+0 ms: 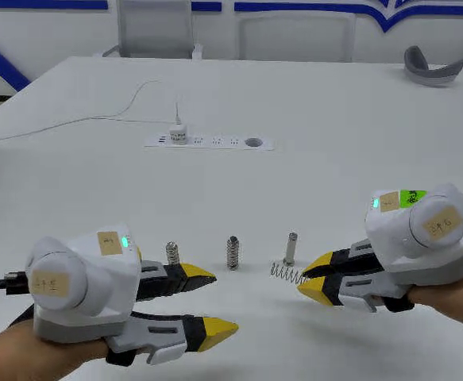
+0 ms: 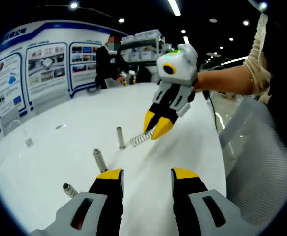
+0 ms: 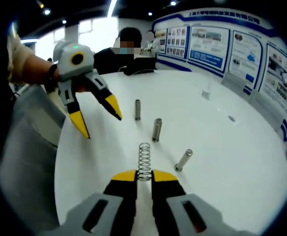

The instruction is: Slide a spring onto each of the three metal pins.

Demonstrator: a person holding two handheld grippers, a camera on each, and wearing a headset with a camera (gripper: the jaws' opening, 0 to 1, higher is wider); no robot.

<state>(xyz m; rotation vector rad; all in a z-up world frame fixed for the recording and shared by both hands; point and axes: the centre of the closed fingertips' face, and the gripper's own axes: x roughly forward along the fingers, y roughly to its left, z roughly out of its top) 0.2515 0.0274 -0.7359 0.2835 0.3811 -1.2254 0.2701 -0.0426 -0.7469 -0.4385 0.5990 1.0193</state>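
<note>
Spring [image 1: 287, 273] in right tool [image 1: 302, 282] beside bare pin [image 1: 291, 248], open tabletop [image 1: 318, 190] around

There are three metal pins: the left pin [image 1: 171, 245], the middle pin [image 1: 233, 239] and the right pin [image 1: 291, 248]. There are three springs: the left spring [image 1: 172, 255], the middle spring [image 1: 233, 255] and the loose spring [image 1: 286, 273]. There are two tongs: the left tongs [image 1: 225, 302] and the right tongs [image 1: 302, 282]. There is one power strip [image 1: 215, 142] and one plug [image 1: 179, 133].

Spring [image 3: 144, 160]: near end hidden between the pinched tips of the right gripper [image 3: 144, 176]. Posters [image 3: 205, 39]: text too small to read. Right hand [image 1: 453, 300]: cut off at frame edge.
</note>
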